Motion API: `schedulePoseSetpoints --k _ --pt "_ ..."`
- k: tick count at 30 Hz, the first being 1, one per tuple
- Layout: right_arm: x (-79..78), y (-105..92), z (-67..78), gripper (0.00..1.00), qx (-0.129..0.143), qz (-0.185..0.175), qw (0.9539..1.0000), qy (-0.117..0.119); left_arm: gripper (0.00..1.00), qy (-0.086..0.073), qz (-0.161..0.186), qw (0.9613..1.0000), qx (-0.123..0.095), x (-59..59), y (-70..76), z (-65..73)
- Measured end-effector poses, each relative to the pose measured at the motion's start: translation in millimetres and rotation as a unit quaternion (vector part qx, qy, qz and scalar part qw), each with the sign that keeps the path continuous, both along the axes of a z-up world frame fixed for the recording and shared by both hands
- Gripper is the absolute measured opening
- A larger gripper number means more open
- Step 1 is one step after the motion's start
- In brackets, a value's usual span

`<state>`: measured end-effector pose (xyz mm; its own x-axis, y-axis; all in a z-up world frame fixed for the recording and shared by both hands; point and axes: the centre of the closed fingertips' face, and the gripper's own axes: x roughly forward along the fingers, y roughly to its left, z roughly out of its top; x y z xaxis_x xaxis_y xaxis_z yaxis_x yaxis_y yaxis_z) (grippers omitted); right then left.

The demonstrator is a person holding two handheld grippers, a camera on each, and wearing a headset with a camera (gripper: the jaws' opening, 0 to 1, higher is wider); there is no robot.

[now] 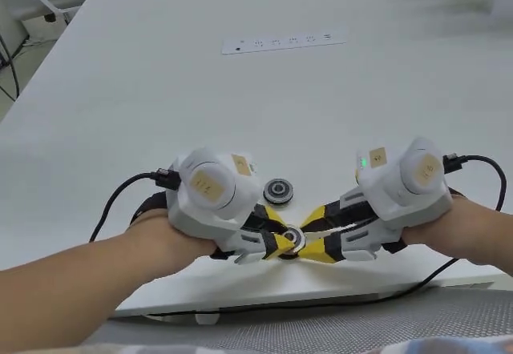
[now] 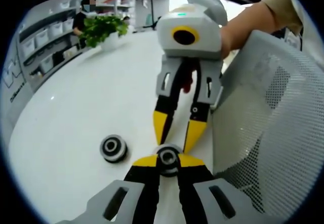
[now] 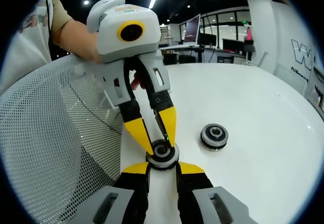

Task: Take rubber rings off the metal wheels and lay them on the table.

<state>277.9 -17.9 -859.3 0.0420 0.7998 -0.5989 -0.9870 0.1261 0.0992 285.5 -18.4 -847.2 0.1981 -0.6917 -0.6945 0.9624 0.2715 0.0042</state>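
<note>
Watching from my end, I see the white left gripper (image 1: 275,246) and the white right gripper (image 1: 311,247) each pressed shut onto the same small silver metal wheel (image 1: 291,239), held at or just above the tabletop between their yellow tips; whether either bites only its black rubber ring (image 3: 172,162) I cannot tell. My main worry is the table edge just this side of that wheel: if the ring snaps free or one pinch slips, wheel or ring could jump off toward the white mesh chair (image 3: 61,133) below it. A lesser worry is the opposing tips knocking together as the rubber gives. Far beyond that wheel the bright room shows shelving (image 2: 45,36), desks with monitors (image 3: 192,29) and a leafy green potted plant (image 2: 104,29). The smooth white table (image 1: 160,90) spreads away from it, looking slick. A flat white power strip (image 1: 282,42) lies well beyond, and a second black-ringed metal wheel (image 1: 278,191) rests just beyond it, untouched.
</note>
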Motion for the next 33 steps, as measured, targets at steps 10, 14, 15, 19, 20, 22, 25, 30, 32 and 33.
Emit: schedulePoseSetpoints --k 10,14,15,19,20,22,25,30,32,33 --pt "1.2 -1.7 -1.1 0.15 -0.003 -0.005 1.0000 0.008 0.13 0.000 0.002 1.0000 -0.001 0.1 0.4 0.3" --pt "1.1 -2.7 -1.4 0.13 -0.003 -0.009 0.9999 0.013 0.13 0.001 0.002 1.0000 -0.001 0.0 0.7 0.3" --pt "1.7 -3.9 -2.4 0.12 -0.007 -0.011 0.9999 0.010 0.13 0.001 0.002 1.0000 -0.001 0.0 0.8 0.4" --pt "2.7 -4.7 -3.8 0.06 -0.006 -0.017 0.9997 0.019 0.13 0.001 0.003 1.0000 -0.002 -0.2 1.1 0.5" --pt "2.6 -4.6 -3.9 0.06 -0.007 -0.017 0.9996 0.019 0.13 0.001 0.003 1.0000 -0.002 -0.2 1.1 0.4" --pt "1.8 -4.6 -4.3 0.05 -0.008 -0.018 0.9995 0.023 0.13 0.001 0.002 1.0000 -0.002 -0.1 1.2 0.4" --pt "3.7 -5.5 -4.5 0.02 -0.008 -0.025 0.9992 0.029 0.13 0.000 0.002 1.0000 -0.001 -0.2 1.3 0.4" --pt "5.1 -6.8 -3.7 0.00 -0.004 -0.046 0.9978 0.048 0.13 -0.001 0.004 1.0000 0.001 -0.1 1.3 0.4" --pt "4.8 -7.0 -3.2 0.00 -0.004 -0.052 0.9971 0.056 0.13 -0.002 0.003 1.0000 0.002 -0.2 1.0 0.4" --pt "5.1 -7.3 -3.3 0.00 -0.004 -0.054 0.9968 0.059 0.13 -0.002 0.003 1.0000 0.002 -0.1 1.1 0.4"
